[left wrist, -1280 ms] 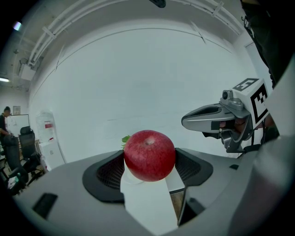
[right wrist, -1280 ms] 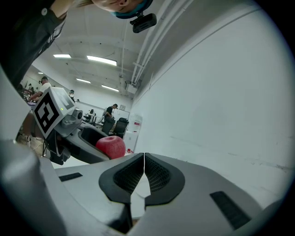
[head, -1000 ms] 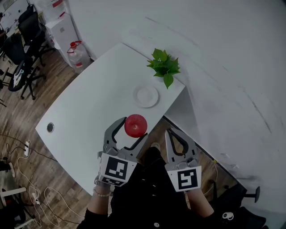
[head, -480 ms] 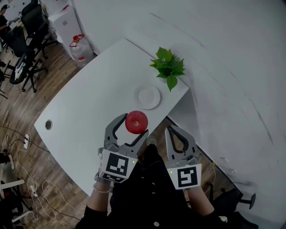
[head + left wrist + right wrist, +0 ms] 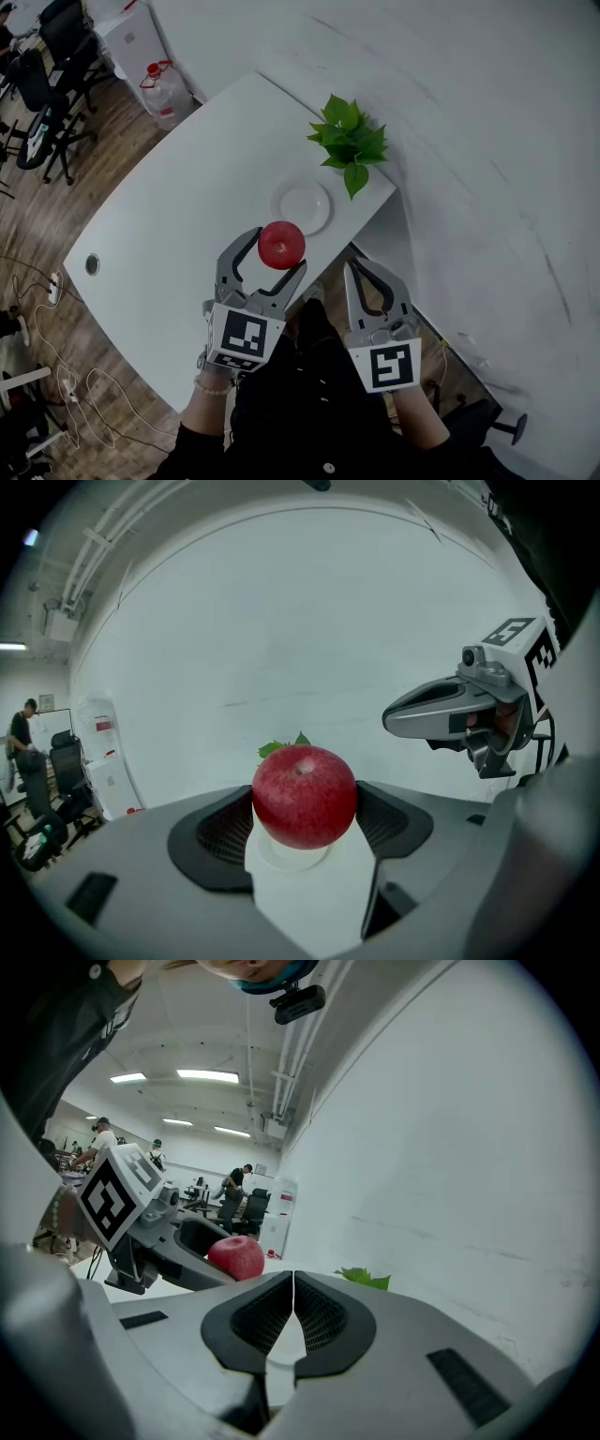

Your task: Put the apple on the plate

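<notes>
Left gripper (image 5: pixel 277 253): jaws clamped on the apple (image 5: pixel 305 797). The red apple is pinched from both sides by the 2 dark ribbed pads (image 5: pixel 223 829), stem dimple up. The apple is held in the air above the bench (image 5: pixel 169 216), close to its near edge. In the head view it is seen at the near-left rim of the plate (image 5: pixel 307 204), overlapping that rim slightly. In the left gripper view the plate shows as a pale disc below and beyond the apple, so no contact between them is seen. Height above the plate cannot be told.

Right gripper (image 5: pixel 293 1309): jaws together, pads touching along 1 line, nothing between them. It is held just beside the left gripper, off the bench's near-right edge and over the person's dark clothing. Each gripper is topped by 1 marker cube (image 5: pixel 244 339).

Plate: small, round, white, flat on the bench near the right corner, only its bare white surface shown. 1 green leafy plant (image 5: pixel 347 141) stands just beyond it at the corner, against the white wall (image 5: pixel 450 112).

Bench: white, rounded corners, with 1 round cable hole (image 5: pixel 92 264) near its left end.

Beyond the bench: wooden floor (image 5: pixel 103 131), a water jug with a red cap (image 5: pixel 165 96), black office chairs (image 5: pixel 42 94) and loose cables (image 5: pixel 70 403) on the floor at lower left. People are seen far back in the right gripper view.
</notes>
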Demonstrator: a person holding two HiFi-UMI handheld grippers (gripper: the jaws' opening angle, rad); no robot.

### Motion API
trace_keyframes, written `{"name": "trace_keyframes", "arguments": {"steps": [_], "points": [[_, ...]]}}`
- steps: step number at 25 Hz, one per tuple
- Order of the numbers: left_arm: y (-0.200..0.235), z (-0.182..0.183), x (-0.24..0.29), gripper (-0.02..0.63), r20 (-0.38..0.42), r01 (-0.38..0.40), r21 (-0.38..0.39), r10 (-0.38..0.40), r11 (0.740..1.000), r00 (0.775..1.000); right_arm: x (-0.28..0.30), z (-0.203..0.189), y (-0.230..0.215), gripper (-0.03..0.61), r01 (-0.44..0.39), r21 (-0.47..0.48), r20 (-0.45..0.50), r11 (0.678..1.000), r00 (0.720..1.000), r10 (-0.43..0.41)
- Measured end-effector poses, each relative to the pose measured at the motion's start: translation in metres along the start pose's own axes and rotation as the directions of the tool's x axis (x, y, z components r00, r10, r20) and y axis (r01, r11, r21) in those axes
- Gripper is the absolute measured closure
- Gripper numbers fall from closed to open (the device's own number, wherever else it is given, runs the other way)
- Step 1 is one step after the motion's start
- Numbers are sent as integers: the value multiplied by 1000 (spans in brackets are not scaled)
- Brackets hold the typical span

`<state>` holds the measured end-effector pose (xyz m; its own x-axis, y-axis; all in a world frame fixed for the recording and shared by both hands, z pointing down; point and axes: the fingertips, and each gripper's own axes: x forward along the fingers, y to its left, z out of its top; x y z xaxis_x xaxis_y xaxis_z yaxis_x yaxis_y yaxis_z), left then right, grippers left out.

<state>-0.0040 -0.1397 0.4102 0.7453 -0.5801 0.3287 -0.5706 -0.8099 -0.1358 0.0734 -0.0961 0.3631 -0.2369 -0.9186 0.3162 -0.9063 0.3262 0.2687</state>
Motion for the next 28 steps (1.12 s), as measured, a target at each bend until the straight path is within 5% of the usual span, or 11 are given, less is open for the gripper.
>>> {"name": "trace_keyframes", "arguments": {"steps": [12, 28], "points": [[13, 2, 61, 264, -2, -23, 3, 23, 1000, 1000, 26, -21, -39, 535, -49, 26, -24, 998, 998, 50], [19, -63, 128, 264, -129, -55, -46, 49, 997, 990, 48, -52, -74, 535, -60, 54, -102, 997, 993, 65]]}}
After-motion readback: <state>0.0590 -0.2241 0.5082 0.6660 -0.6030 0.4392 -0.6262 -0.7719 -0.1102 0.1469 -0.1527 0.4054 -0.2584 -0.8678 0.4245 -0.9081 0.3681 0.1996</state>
